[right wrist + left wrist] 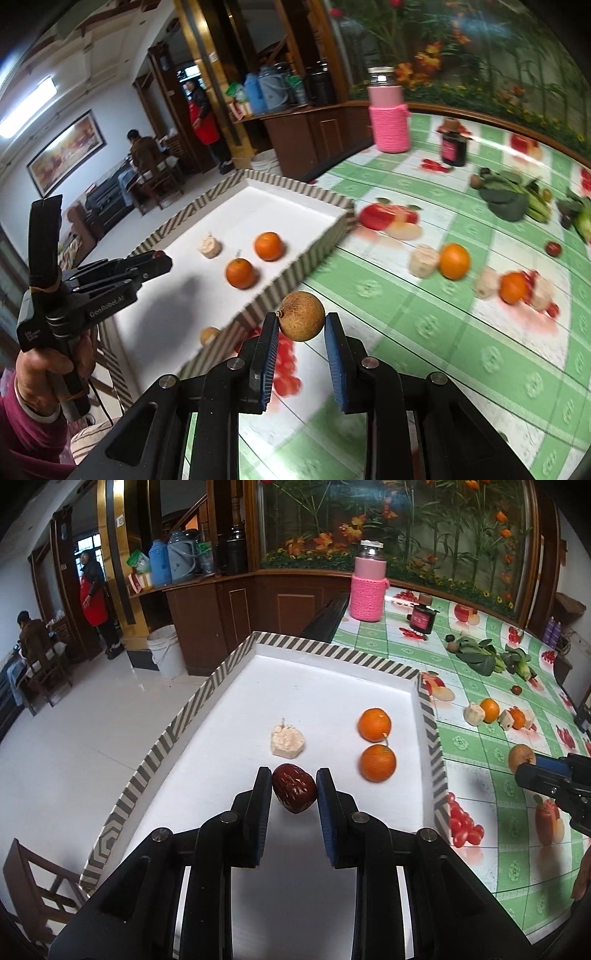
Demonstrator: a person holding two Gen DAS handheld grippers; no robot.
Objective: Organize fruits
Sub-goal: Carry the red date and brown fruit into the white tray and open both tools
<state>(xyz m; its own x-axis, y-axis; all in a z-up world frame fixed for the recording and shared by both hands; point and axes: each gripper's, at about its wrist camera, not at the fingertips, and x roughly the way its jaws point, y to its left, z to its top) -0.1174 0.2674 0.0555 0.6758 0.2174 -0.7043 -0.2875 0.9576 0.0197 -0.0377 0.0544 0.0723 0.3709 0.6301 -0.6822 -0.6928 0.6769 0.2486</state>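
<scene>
Your left gripper pinches the red date low over the near end of the striped tray, likely to set it down clear of the two oranges by the tray's right wall and the pale lump mid-tray. Your right gripper holds the brown round fruit between its pads above the tablecloth, just outside the tray's right wall, which it must clear to come in. More oranges and pale pieces wait farther along the table, with greens and a pink jar toward the far edge.
</scene>
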